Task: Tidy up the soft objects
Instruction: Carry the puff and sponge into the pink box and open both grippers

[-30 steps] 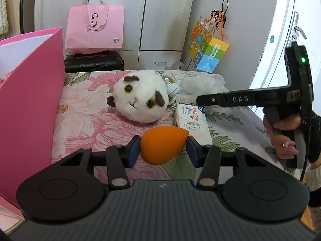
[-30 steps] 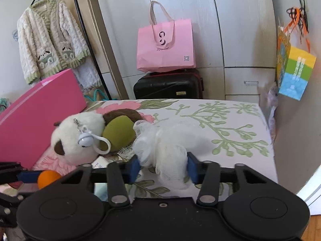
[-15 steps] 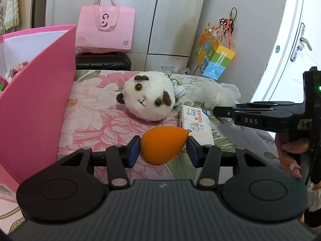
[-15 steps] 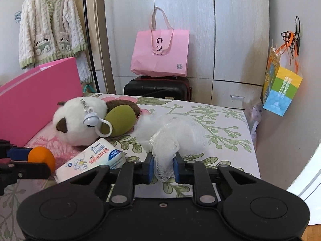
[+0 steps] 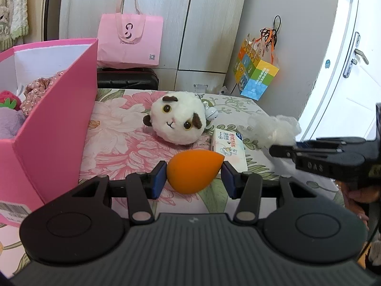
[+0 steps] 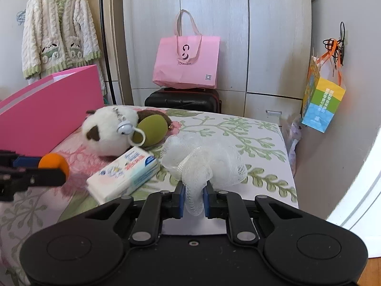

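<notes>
The pink box (image 5: 54, 128) is cut off by the left edge in both views, and only part of its contents shows: a purple plush (image 5: 9, 124) and a floral fabric piece (image 5: 35, 93) run behind its wall. The print on the tissue pack (image 6: 123, 174) is too small to read. The green plush (image 6: 150, 131) lies mostly behind the white cat plush (image 6: 107, 131). The black suitcase (image 5: 127, 81) sits partly behind the bed (image 6: 238, 128). The cardigan (image 5: 12, 12) is cropped at the frame's left edge in the left view.

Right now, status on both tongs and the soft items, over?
Left tongs shut on orange sponge. Right tongs shut on white mesh pouf. Pink box open at left; plush toy and tissue pack on bed.
</notes>
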`<state>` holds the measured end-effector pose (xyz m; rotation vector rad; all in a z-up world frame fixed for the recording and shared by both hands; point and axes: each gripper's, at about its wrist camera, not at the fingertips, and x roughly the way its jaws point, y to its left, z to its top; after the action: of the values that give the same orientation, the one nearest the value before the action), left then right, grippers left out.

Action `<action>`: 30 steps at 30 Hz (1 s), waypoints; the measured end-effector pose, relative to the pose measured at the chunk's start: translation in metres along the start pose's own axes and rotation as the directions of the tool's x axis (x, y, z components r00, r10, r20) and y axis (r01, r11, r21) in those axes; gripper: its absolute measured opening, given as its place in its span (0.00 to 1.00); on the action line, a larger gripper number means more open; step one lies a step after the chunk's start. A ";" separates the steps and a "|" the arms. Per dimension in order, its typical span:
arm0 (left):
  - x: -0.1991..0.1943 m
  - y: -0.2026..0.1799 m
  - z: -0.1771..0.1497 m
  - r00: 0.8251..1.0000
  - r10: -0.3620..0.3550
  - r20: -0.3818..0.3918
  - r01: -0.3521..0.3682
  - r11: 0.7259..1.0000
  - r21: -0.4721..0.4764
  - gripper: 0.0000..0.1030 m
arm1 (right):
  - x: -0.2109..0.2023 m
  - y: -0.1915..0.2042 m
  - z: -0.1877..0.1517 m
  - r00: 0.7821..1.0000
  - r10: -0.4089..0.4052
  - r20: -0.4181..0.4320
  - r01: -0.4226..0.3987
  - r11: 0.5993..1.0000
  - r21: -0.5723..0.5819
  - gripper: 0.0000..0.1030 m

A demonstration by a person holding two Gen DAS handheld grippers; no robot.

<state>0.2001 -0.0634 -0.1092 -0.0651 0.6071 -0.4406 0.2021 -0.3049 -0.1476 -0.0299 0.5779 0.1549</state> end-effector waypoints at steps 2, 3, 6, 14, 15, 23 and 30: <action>-0.003 0.000 0.000 1.000 0.001 0.001 -0.001 1.000 0.000 0.47 | -0.008 0.004 -0.005 1.000 0.000 -0.004 0.000 1.000 -0.012 0.17; -0.004 0.001 -0.001 1.000 0.000 -0.001 0.000 1.000 0.000 0.47 | -0.011 0.005 -0.006 1.000 0.000 -0.004 0.000 1.000 -0.016 0.17; -0.008 0.002 -0.002 1.000 -0.010 -0.016 0.010 1.000 -0.007 0.47 | -0.023 0.011 -0.012 1.000 -0.002 -0.006 0.002 0.999 -0.037 0.17; -0.026 0.010 -0.007 0.998 -0.031 -0.061 0.030 1.000 -0.005 0.47 | -0.058 0.024 -0.022 1.000 -0.001 -0.026 -0.001 0.996 -0.087 0.17; -0.029 0.011 -0.007 0.997 -0.030 -0.065 0.030 1.000 -0.007 0.47 | -0.061 0.026 -0.023 0.999 0.008 -0.032 -0.011 0.996 -0.091 0.17; -0.050 0.019 -0.013 0.987 -0.064 -0.149 0.062 0.998 -0.018 0.46 | -0.084 0.054 -0.026 0.988 0.127 -0.091 -0.141 0.976 -0.164 0.17; -0.072 0.031 -0.017 0.969 -0.099 -0.228 0.086 0.994 -0.064 0.46 | -0.100 0.077 -0.021 0.964 0.227 -0.138 -0.249 0.953 -0.174 0.17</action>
<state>0.1498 -0.0044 -0.0907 -0.0948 0.8478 -0.5263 0.0961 -0.2436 -0.1098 -0.1553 0.6815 0.4464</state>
